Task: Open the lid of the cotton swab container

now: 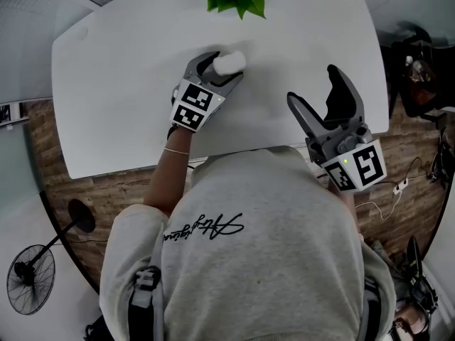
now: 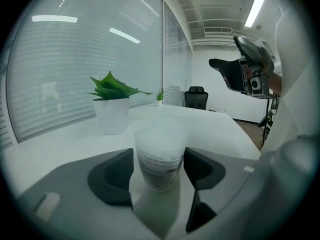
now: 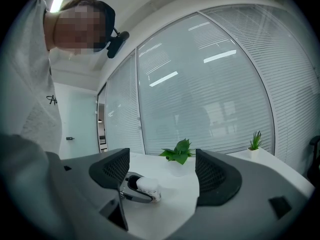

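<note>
Two claws: left claw (image 1: 219,72) pinching the cotton swab container (image 2: 159,159) (label print unreadable), right claw (image 1: 314,85) spread wide, empty.

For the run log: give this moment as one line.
left gripper: shut on cotton swab container | lid: on | right gripper: open, empty

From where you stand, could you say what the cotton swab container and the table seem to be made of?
Cotton swab container: likely frosted translucent plastic, white contents showing through, printed label. Table: smooth white top, faintly reflective, probably laminate.
</note>
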`<state>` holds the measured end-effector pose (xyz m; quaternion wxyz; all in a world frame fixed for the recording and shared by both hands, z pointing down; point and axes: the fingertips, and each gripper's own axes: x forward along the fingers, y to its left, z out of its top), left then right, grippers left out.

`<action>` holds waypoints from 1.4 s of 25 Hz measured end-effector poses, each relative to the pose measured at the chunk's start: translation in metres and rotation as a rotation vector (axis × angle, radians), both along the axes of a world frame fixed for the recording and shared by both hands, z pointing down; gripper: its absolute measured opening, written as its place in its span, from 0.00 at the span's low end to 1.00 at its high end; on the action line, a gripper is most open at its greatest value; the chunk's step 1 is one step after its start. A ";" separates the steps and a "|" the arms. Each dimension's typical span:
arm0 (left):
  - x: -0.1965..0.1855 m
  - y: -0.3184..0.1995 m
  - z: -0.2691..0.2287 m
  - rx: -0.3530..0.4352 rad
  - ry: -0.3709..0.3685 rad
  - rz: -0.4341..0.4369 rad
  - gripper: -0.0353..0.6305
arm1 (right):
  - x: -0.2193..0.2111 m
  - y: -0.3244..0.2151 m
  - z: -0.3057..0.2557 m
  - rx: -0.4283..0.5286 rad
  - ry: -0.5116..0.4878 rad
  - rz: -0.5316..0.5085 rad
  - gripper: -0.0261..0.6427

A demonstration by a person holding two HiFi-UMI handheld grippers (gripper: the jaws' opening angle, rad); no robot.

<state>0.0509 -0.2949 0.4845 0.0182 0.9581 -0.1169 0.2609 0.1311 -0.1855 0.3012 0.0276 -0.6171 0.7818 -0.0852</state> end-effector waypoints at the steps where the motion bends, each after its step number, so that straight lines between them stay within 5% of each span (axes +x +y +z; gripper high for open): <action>1: 0.000 0.000 0.000 0.000 0.000 -0.001 0.52 | 0.001 0.000 0.001 -0.002 -0.004 0.000 0.63; 6: -0.001 -0.003 0.000 0.007 -0.003 -0.015 0.44 | 0.001 -0.002 0.001 -0.002 -0.008 -0.005 0.63; 26: -0.003 0.011 -0.009 0.013 0.001 0.035 0.43 | 0.001 -0.013 -0.003 0.023 -0.006 -0.054 0.63; 35: -0.008 0.015 -0.052 0.018 0.053 0.077 0.43 | -0.018 -0.023 -0.006 0.029 0.025 -0.225 0.56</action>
